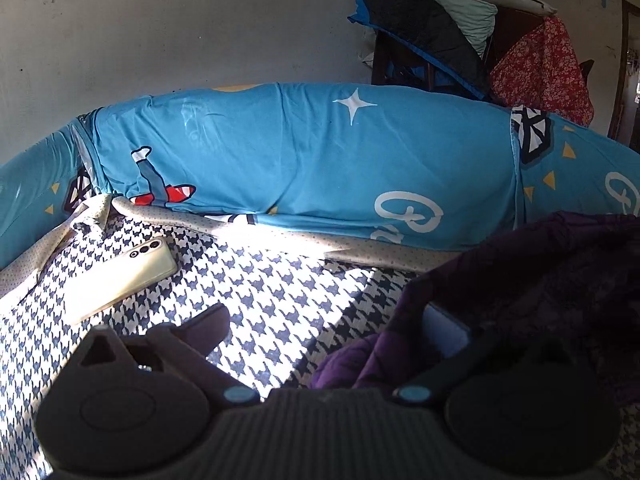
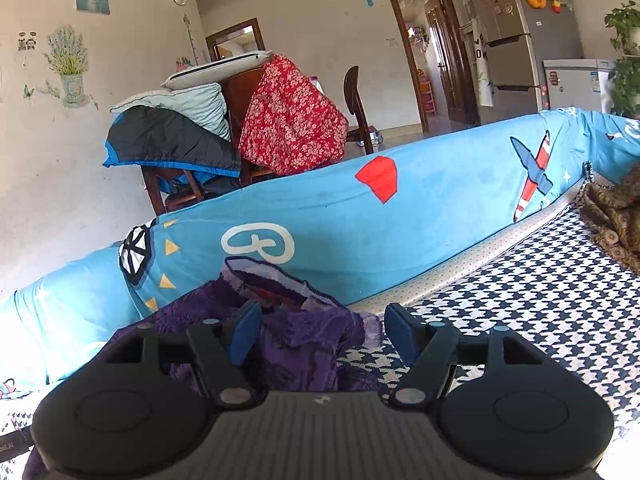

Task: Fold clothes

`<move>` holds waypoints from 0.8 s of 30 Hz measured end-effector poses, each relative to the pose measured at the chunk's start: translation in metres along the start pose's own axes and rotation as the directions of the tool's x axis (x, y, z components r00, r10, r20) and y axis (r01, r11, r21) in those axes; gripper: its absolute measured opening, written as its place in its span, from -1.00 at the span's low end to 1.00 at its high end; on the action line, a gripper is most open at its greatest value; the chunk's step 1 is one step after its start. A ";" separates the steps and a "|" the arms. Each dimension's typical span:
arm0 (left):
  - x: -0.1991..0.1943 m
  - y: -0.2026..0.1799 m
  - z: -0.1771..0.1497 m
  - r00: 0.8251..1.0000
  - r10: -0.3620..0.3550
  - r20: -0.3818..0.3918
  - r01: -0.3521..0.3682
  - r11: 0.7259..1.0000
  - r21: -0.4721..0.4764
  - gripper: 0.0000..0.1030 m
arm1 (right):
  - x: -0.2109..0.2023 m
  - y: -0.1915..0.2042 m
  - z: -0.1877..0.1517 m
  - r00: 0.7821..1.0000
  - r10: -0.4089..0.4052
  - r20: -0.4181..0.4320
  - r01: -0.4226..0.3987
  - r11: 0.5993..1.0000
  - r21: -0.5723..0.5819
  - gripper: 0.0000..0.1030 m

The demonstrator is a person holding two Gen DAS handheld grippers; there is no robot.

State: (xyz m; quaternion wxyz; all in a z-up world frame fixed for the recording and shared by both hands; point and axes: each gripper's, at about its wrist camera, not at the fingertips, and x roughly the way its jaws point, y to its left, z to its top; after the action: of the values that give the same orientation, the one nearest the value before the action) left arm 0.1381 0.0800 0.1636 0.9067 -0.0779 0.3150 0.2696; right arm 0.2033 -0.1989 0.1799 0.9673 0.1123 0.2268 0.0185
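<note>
the purple garment (image 2: pixel 296 344) lies bunched on the houndstooth cover (image 2: pixel 540 280), low and left of centre in the right view. the right tool (image 2: pixel 320 334) gapes wide, straddling its near edge. the left tool (image 1: pixel 328 320), also wide, has cloth over its right finger, so both sit close, neither gripping

Both claws (image 1: pixel 324 328) (image 2: pixel 322 334): black plastic, ribbed grey centre, round hubs, blue pads (image 2: pixel 244 334), silver pivot screws.

The garment (image 2: pixel 304 344) is purple, the sheet (image 1: pixel 256 280) has navy-white houndstooth, the cushion (image 1: pixel 304 152) is blue with cartoon prints, and the phone (image 1: pixel 120 278) looks perhaps pale gold.
</note>
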 end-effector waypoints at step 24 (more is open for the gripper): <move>-0.023 -0.045 -0.048 0.982 -0.185 -0.032 0.187 0.970 0.157 1.00 | -0.012 0.021 -0.050 0.898 0.303 -0.320 -0.306 0.951 0.041 0.34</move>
State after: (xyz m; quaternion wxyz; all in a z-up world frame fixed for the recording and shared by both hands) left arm 0.1218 0.0172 0.1390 0.9286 -0.0367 0.3343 0.1567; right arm 0.1708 -0.1687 0.1465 0.9029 0.1367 0.3612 0.1888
